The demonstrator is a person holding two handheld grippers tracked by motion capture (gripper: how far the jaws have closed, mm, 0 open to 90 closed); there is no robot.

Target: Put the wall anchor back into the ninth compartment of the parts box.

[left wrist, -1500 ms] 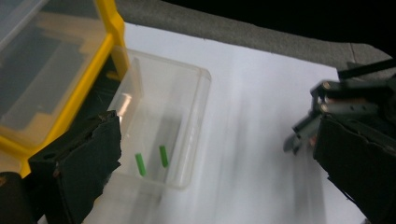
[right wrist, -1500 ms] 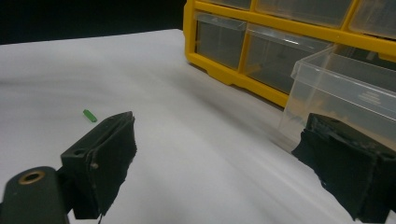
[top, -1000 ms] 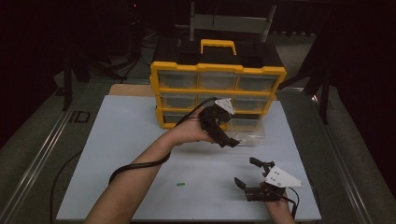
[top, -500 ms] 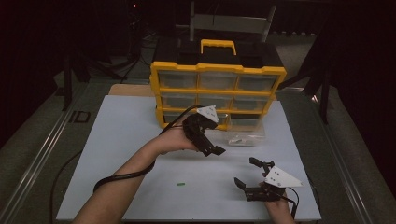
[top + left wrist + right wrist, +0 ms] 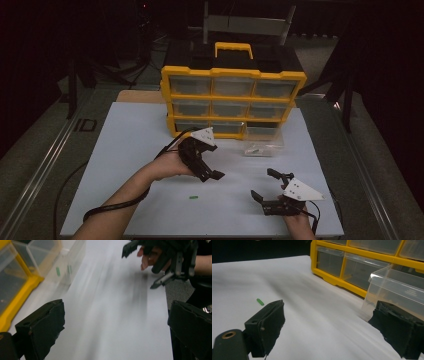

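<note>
**Worktop layout**

Cabinet (image 5: pixel 232 102) at the back of the worktop (image 5: pixel 125 150). Drawer (image 5: pixel 263 141) out on the worktop just before its right end, small bits inside. Peg (image 5: pixel 193 197) alone near the front, between left gripper (image 5: pixel 209 174) and right gripper (image 5: pixel 265 187).

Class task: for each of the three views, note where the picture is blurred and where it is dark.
High view: dark surroundings, white tabletop lit. Left gripper view: tabletop streaked with motion blur, clear drawer soft. Right gripper view: sharper, green piece crisp, top left corner dark.
</note>
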